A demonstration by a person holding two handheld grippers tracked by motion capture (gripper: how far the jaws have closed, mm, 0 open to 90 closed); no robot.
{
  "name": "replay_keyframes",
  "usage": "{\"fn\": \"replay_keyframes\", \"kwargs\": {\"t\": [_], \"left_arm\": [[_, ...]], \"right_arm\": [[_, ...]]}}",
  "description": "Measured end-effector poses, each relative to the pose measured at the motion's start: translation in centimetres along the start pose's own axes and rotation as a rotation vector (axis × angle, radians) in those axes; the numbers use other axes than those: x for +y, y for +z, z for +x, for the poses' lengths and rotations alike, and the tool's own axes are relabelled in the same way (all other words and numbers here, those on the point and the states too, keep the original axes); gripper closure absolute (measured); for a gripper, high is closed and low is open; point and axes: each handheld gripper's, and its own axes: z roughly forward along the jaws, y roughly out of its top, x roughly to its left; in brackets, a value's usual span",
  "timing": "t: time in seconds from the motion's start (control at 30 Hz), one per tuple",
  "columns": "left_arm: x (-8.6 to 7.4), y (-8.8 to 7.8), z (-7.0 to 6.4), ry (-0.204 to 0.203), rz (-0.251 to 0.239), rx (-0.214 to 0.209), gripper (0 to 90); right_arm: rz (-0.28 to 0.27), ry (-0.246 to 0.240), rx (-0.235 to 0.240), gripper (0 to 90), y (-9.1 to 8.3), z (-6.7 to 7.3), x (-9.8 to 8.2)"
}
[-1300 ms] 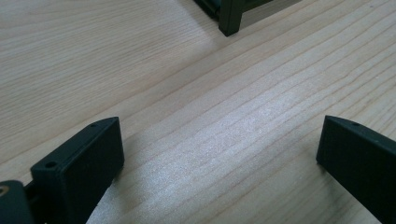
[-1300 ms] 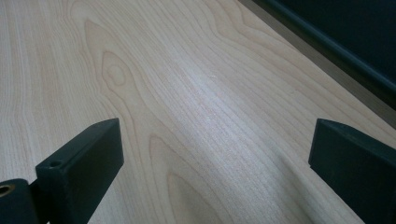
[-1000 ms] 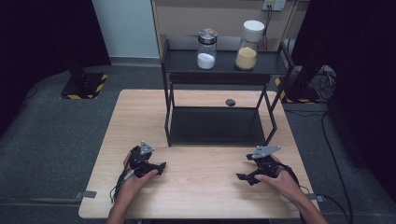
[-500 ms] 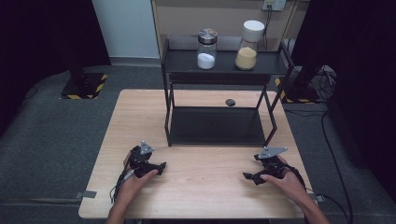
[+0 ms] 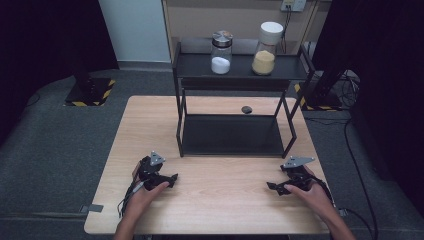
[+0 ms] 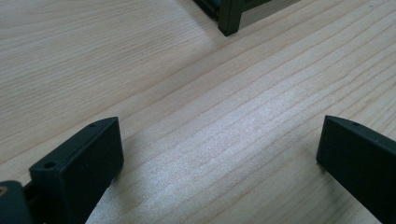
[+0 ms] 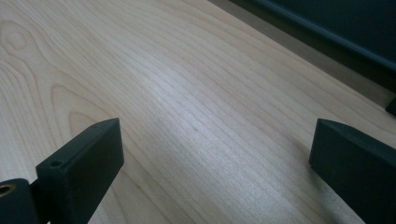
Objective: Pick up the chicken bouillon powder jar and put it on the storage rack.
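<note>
A person sits at a pale wooden table (image 5: 220, 205) with a two-jaw gripper in each hand, both resting low on the near part of the tabletop. The left gripper (image 5: 167, 179) lies at the near left, its jaws pointing toward the table's middle; the left gripper view shows them spread wide, with bare wood grain between them and nothing held. The right gripper (image 5: 274, 186) lies at the near right, well apart from the left one, its jaws pointing inward; the right gripper view shows these also spread wide over bare wood, empty. Each gripper carries a grey three-cornered plate on top, and a cable trails back from each toward the table's near edge.

Beyond the grippers stands a black two-tier metal rack (image 5: 235, 135), its lower shelf bare and its legs on the tabletop. One front leg of the rack (image 6: 229, 17) shows at the top of the left gripper view. On the rack's upper shelf stand two jars side by side: a glass jar with a metal lid (image 5: 221, 52) holding white powder, and to its right a taller jar with a white lid (image 5: 266, 48) holding yellowish grains. A small dark round object (image 5: 246, 109) lies on the table behind the rack's lower shelf. Neither gripper touches the rack or the jars.
</note>
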Motion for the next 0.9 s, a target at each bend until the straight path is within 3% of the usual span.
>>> {"fn": "replay_keyframes", "kwargs": {"t": [0.3, 0.5, 0.9], "left_arm": [[0.0, 0.0, 0.0, 0.000, 0.000, 0.000, 0.0], [0.0, 0.0, 0.0, 0.000, 0.000, 0.000, 0.0], [0.0, 0.0, 0.0, 0.000, 0.000, 0.000, 0.0]], "right_arm": [[-0.001, -0.005, -0.010, 2.3, 0.3, 0.3, -0.4], [-0.006, -0.046, -0.048, 1.3, 0.6, 1.4, -0.7], [-0.006, -0.038, -0.057, 1.4, 0.6, 1.7, -0.8]]}}
